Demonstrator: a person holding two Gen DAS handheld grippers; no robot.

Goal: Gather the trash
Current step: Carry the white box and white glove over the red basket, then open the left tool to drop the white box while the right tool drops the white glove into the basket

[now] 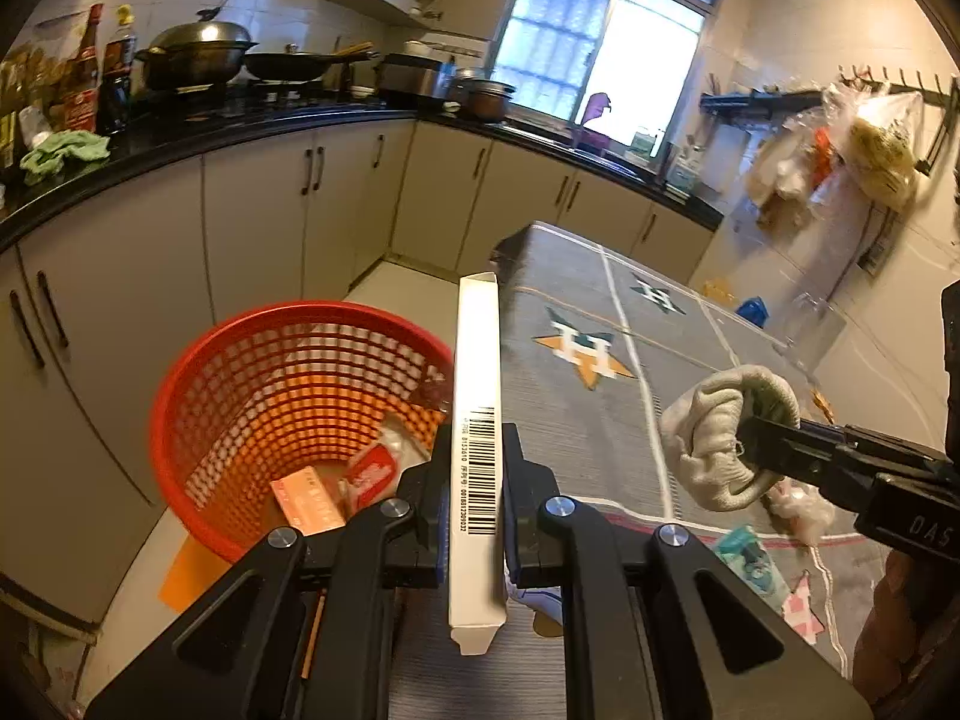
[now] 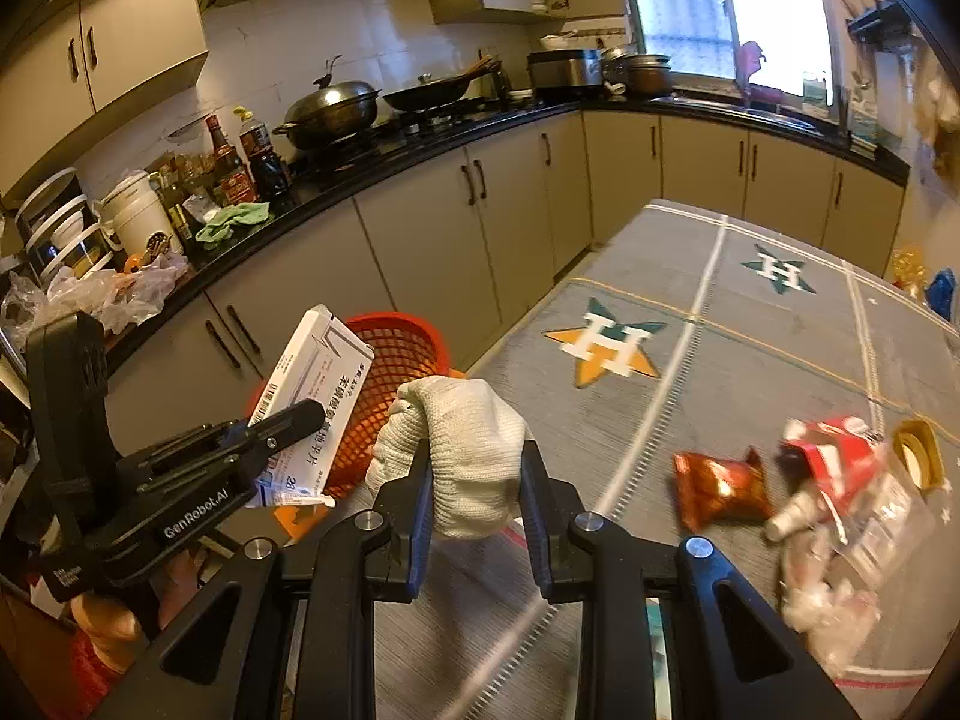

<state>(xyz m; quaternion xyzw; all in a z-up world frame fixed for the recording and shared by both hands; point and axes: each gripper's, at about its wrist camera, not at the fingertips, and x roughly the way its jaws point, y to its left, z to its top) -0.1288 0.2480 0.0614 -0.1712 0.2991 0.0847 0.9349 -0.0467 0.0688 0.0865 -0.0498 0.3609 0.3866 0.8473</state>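
Carrying stage: left gripper point(image 1: 474, 480) clamped on white carton point(image 1: 477, 420) beside red basket point(image 1: 288, 408), right gripper point(image 2: 477, 480) clamped on balled white glove point(image 2: 462, 450) over table point(image 2: 750, 324); next, positioning above basket, then releasing

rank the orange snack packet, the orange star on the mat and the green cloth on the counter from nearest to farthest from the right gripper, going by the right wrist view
From the right gripper, shut on a white glove:
1. Orange snack packet, just right on the mat.
2. Orange star, ahead, mid-mat.
3. Green cloth, far left, up on the black counter.
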